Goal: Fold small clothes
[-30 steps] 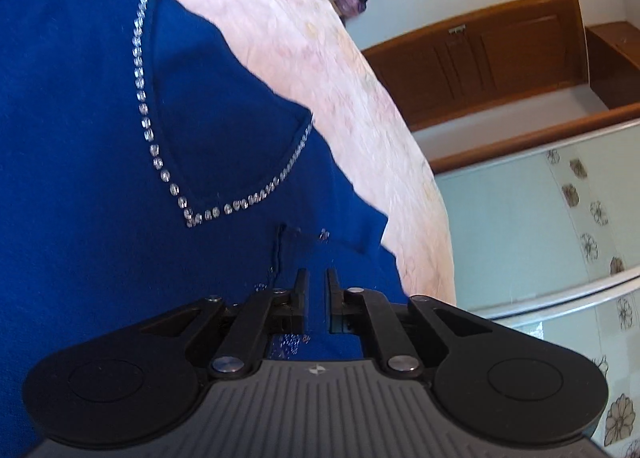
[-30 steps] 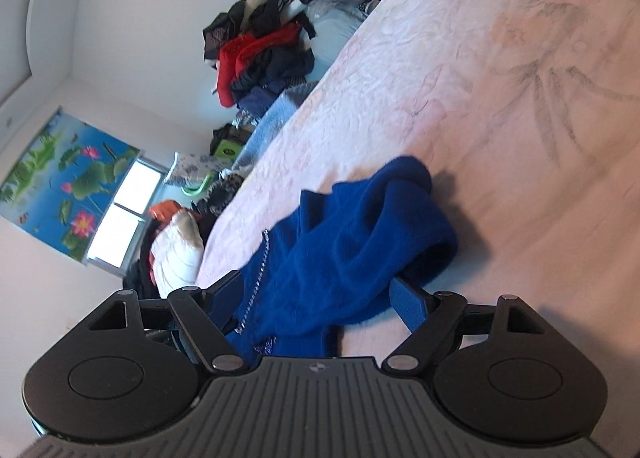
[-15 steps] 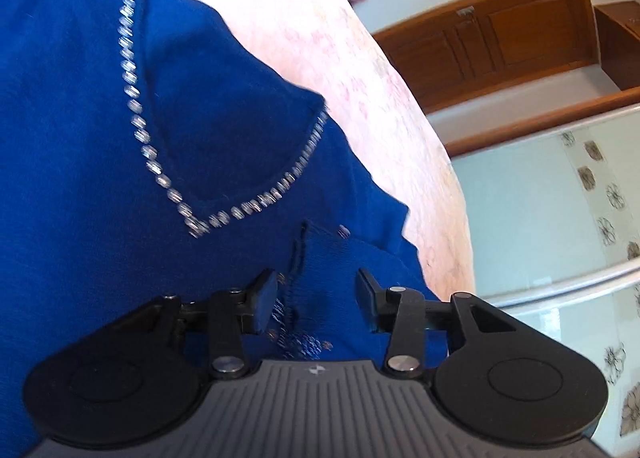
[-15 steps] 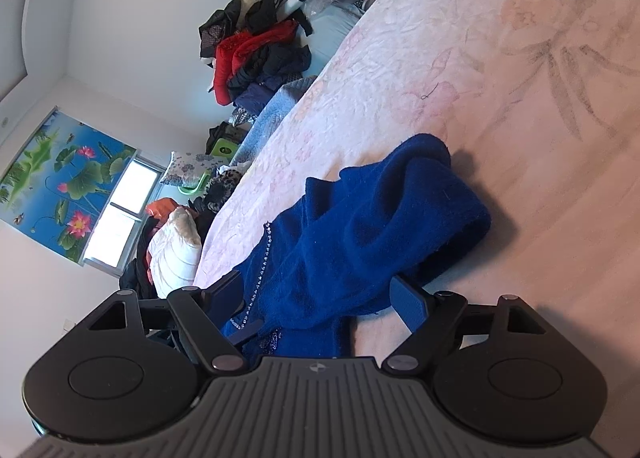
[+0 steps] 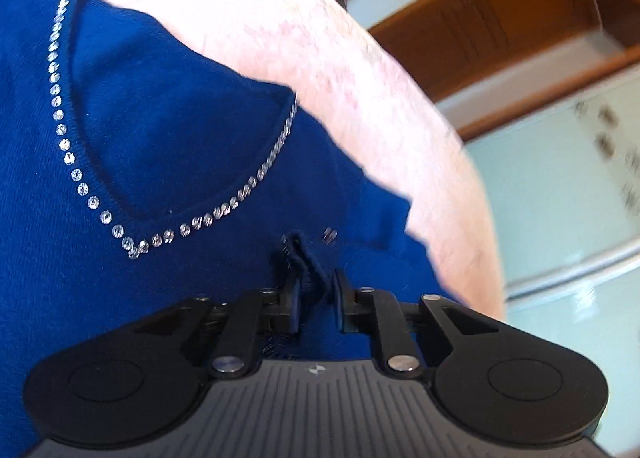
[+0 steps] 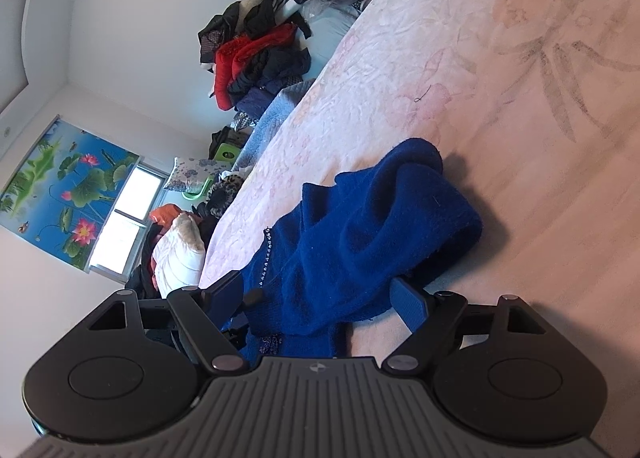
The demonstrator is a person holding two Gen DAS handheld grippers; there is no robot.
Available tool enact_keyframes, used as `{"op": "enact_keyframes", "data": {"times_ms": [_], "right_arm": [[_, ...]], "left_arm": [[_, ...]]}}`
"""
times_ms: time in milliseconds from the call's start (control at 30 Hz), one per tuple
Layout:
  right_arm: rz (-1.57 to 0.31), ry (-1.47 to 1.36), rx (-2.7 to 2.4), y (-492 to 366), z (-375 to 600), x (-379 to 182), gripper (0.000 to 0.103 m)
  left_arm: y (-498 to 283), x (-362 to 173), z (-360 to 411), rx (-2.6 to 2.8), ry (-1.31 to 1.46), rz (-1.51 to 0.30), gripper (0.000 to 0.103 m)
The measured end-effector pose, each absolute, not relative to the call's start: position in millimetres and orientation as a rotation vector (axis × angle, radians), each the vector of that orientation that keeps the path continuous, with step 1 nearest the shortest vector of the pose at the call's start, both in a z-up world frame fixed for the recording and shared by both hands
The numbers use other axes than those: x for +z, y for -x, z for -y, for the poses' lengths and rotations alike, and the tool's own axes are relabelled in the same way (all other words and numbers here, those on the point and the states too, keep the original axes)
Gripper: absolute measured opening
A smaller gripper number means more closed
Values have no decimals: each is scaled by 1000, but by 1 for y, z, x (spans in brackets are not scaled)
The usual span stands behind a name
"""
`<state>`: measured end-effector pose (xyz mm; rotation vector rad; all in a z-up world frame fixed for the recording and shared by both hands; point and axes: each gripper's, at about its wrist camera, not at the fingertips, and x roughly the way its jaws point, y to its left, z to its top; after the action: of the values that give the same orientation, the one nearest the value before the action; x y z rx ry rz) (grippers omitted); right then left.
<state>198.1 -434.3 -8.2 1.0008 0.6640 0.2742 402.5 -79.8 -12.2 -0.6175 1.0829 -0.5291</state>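
A dark blue sweater [image 5: 160, 138] with a rhinestone-trimmed V neckline [image 5: 64, 138] lies on the pink flowered bedsheet [image 5: 320, 58]. My left gripper [image 5: 317, 298] sits low over the cloth below the neckline. Its jaws are closing, and a raised fold of the blue knit is pinched between the pads. In the right wrist view the sweater [image 6: 380, 238] is bunched in a rumpled heap on the sheet [image 6: 480, 78]. My right gripper [image 6: 320, 294] stands wide open, with the near end of the heap lying loose between its fingers.
A pile of dark and red clothes [image 6: 260, 50] lies past the far end of the bed. A white bundle [image 6: 180, 254] and more clothes sit below a window [image 6: 128, 218]. Wooden furniture [image 5: 500, 26] stands beyond the bed's edge.
The left jaws opened, slid a little along the sweater and closed again on a fold of it. In the right view the bunched sweater was drawn out to the right.
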Motion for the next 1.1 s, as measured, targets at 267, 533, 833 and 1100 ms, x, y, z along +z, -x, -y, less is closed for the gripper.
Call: {"op": "enact_keyframes", "data": {"times_ms": [267,533,833,1100], "right_arm": [[-640,-964,338,-186,440,8,80],[-686,-825,165,-220,468,16,85],[-827,-574,222,-284,403,-2,65],[-787,-496,349,-299,372,27,10]], "left_arm": [[-390,-1,85,-501,481,-1018,6],[-394,6,-5,-346,603,-961,6],[-380,-13,-77,-211,677,-979,6],[-357,5,-116,-213,720,-891,6]]}}
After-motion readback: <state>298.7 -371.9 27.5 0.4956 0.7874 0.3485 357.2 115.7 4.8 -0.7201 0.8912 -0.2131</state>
